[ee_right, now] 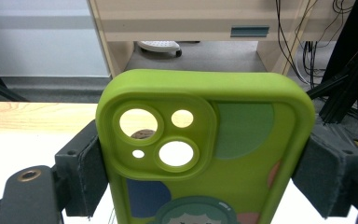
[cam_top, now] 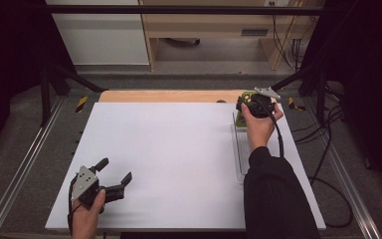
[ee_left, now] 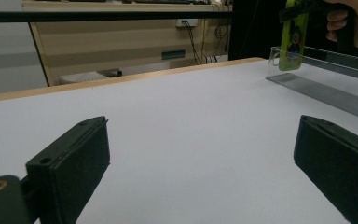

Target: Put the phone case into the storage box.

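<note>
The left hand (cam_top: 85, 215) rests at the near left, and its left gripper (cam_top: 114, 175) lies low and level with jaws spread wide (nothing between them). The right hand (cam_top: 258, 127), on a dark-sleeved forearm, reaches to the far right, its right gripper (cam_top: 243, 103) clamped on a phone case (ee_right: 205, 154).

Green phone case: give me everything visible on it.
The green phone case is lime, matte and rubbery-looking, with rounded corners. A raised camera block has three round cutouts plus a small hole; you see through them. Its back carries a cartoon print: dark green, blue and pink patches and a teal cap shape. The right gripper clamps its long edges between both pads. In the left gripper view it hangs upright over the far end of the clear rack at the table's right.
</note>
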`<control>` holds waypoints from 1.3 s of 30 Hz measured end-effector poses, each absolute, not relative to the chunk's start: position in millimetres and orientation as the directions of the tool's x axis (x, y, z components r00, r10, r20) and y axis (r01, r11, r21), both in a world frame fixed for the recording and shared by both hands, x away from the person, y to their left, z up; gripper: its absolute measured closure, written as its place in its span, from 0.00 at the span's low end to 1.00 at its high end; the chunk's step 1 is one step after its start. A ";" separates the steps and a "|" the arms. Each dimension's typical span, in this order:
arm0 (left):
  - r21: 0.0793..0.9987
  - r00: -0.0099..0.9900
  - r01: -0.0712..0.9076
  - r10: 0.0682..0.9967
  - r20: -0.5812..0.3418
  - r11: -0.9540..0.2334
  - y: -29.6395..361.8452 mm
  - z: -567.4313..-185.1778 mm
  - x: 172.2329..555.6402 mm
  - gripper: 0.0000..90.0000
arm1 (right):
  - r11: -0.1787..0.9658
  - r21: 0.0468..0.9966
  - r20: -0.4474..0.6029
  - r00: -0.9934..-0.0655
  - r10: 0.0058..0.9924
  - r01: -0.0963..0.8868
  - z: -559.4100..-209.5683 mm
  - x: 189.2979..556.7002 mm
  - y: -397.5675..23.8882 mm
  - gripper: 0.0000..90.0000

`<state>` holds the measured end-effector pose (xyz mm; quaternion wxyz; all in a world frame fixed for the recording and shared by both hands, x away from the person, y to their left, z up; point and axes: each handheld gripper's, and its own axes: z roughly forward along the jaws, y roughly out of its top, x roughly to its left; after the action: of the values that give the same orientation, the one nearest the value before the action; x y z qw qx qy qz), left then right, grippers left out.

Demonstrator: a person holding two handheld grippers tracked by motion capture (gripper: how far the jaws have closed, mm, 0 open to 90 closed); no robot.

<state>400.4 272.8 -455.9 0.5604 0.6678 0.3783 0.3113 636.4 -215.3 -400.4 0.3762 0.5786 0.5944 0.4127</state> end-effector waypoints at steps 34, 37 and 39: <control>0.984 0.527 0.155 0.850 -0.007 -0.088 271.7 -456.0 400.4 0.03 | -0.011 0.927 0.026 -0.037 0.999 0.374 -417.1 637.8 -212.2 0.18; 0.984 0.528 0.155 0.849 -0.006 -0.089 271.5 -456.1 400.4 0.03 | -0.010 0.930 0.025 -0.037 0.999 0.369 -417.0 637.7 -211.8 0.18; 0.984 0.529 0.154 0.849 -0.007 -0.089 271.5 -456.0 400.4 0.03 | -0.010 0.931 0.025 -0.037 0.999 0.365 -417.1 637.7 -211.3 0.18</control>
<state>400.4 271.5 -456.0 0.5618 0.6700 0.3743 0.3089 637.7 -211.3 -417.1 0.3837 0.5783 0.5897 0.4131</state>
